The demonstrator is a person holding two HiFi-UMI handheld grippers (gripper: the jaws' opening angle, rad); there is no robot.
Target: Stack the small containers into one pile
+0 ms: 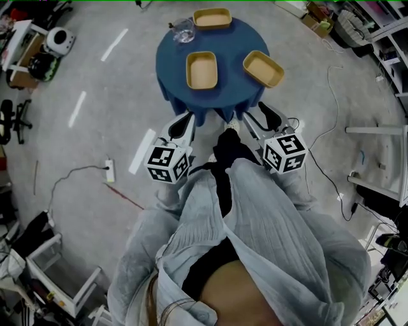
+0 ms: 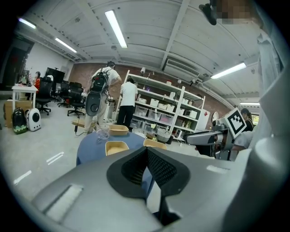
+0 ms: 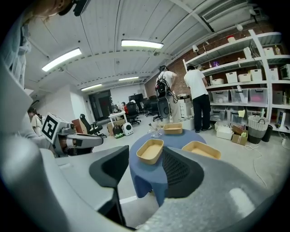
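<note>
Three tan containers sit apart on a round blue table (image 1: 229, 89): one in the middle (image 1: 201, 70), one at the right (image 1: 263, 68), one at the far edge (image 1: 212, 18). Both grippers hover short of the table's near edge, above the floor. My left gripper (image 1: 185, 121) has its pads together with nothing between them (image 2: 146, 152). My right gripper (image 1: 260, 114) is open and empty (image 3: 146, 156). Past its jaws I see the middle container (image 3: 150, 151), the right one (image 3: 200, 149) and the far one (image 3: 172, 128).
A clear glass item (image 1: 183, 30) stands on the table's far left beside the far container. A power strip (image 1: 109, 170) and cables lie on the floor at the left. Two people (image 2: 118, 97) stand at white shelves (image 2: 167, 113) beyond the table. Office chairs (image 2: 68, 95) stand further off.
</note>
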